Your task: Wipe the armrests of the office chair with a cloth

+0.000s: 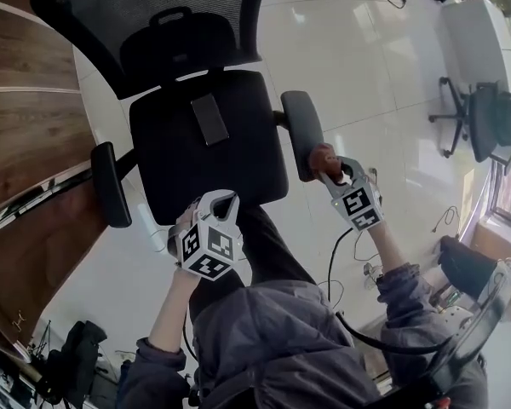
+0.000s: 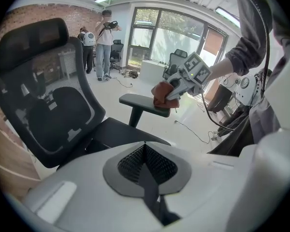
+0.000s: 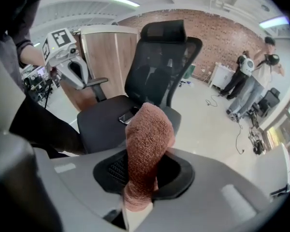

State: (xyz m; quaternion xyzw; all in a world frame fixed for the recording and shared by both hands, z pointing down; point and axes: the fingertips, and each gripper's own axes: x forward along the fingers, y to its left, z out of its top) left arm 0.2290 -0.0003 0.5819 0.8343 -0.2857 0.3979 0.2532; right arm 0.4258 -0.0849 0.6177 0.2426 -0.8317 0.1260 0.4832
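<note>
A: So, checking the cloth (image 1: 324, 158) first: rust-brown terry, pinched tight in the right gripper (image 1: 330, 170), flopping up out of the jaws in a soft hump. Parked on the front end of the right armrest (image 1: 302, 135), just off the seat's right edge. Touching the pad, as far as can be told from the head view.

B: Yep, same read from the left gripper view. Worth noting the long axis of that pad: front to back alongside the seat (image 1: 206, 143), leading away from the gripper toward the backrest (image 1: 153, 15). So probably a push straight along it, front end to rear end, rather than side to side. Just guessing though.

A: Agreed. And the left gripper (image 1: 224, 201)? Jaws pressed together on nothing, hovering at the seat's front edge, roughly mid-width.

B: Right, idle. Nearer the left armrest (image 1: 111, 184) on the seat's other side, but no cloth over there, so looks not yet wiped. Would take a hand-off, or a reach across the seat with the right one.

A: Also spotted a dark phone (image 1: 209, 118) lying flat mid-seat, a bit toward the backrest. Well apart from both pads, so no bother.
</note>
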